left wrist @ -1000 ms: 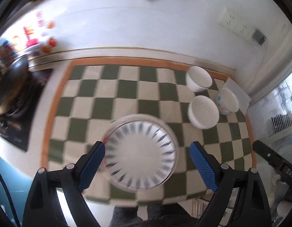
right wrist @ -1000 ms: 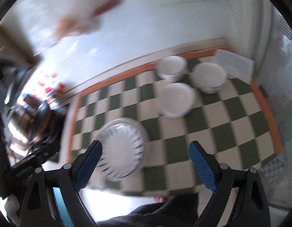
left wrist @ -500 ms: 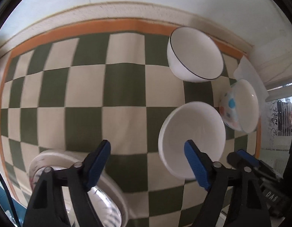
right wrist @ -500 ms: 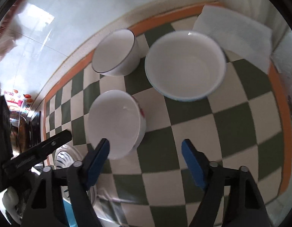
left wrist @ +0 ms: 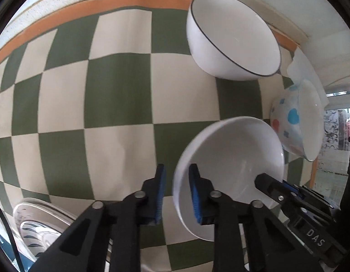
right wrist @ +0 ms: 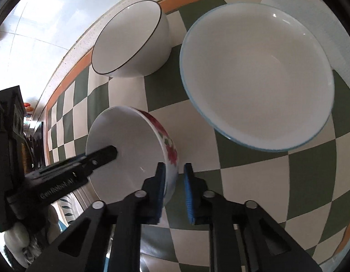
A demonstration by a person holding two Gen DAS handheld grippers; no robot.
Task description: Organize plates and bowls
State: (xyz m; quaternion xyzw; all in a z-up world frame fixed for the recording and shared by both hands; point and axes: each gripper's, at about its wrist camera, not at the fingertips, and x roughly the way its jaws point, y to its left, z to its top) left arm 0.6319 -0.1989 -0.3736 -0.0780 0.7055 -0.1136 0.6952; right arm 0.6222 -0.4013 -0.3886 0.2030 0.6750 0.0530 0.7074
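Green-and-cream checkered mat (left wrist: 120, 86), wide blue-rimmed bowl (right wrist: 256, 77), black-rimmed bowl (left wrist: 231, 36) near the wall, floral bowl (right wrist: 134, 156) on the mat, left gripper (left wrist: 175, 195) and right gripper (right wrist: 173, 192) having just closed, clamped on its opposite rims, striped plate (left wrist: 36, 229) beside.

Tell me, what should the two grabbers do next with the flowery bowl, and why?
Probably lift it straight up together. The left gripper and the right gripper have just closed on opposite sides of the flowery bowl's rim, and it sits on the checked cloth.
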